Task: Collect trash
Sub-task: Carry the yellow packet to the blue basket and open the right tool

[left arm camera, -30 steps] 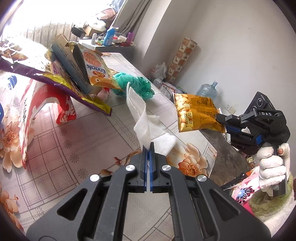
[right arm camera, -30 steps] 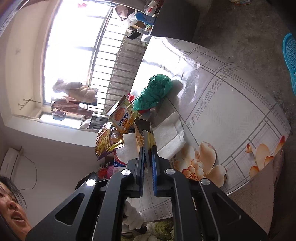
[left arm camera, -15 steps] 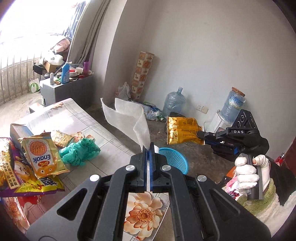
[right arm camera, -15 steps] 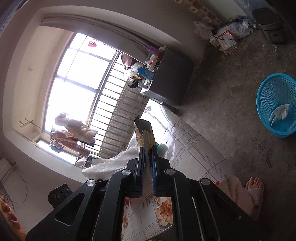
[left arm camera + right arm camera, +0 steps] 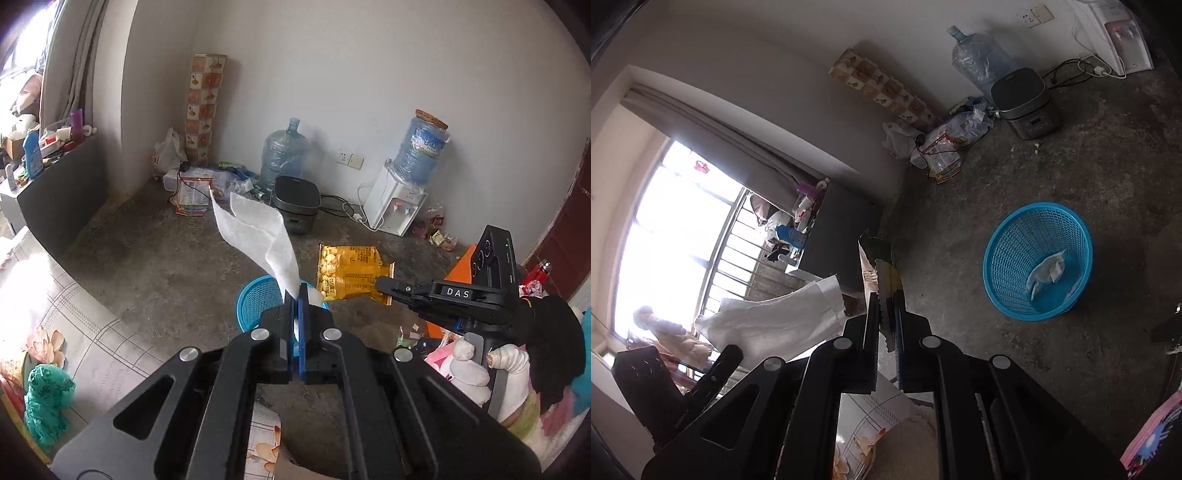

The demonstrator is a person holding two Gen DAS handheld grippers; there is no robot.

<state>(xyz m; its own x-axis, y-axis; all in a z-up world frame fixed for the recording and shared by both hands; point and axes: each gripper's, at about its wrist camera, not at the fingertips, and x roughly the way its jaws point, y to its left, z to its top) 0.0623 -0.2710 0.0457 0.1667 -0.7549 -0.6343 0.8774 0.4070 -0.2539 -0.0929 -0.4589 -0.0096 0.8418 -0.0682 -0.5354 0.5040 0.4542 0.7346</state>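
While both pairs of fingers stay out over bare floor, the left gripper [image 5: 295, 295] pinches a limp white tissue [image 5: 258, 236] by its lower corner, its length streaming up and left; the right gripper [image 5: 886, 306] clamps a light, crinkly yellow snack packet [image 5: 351, 273] edge-on, pointing away, near the blue basket [image 5: 997, 254].

My left gripper [image 5: 294, 295] is matte black, with blue pads lining its two fingers and round silver screw heads along the angled linkage arms. My right gripper [image 5: 380, 284] matches it, with a white "DAS" label on top. The hand [image 5: 484, 365] gripping its handle wears a white glove under a black sleeve [image 5: 554, 350].
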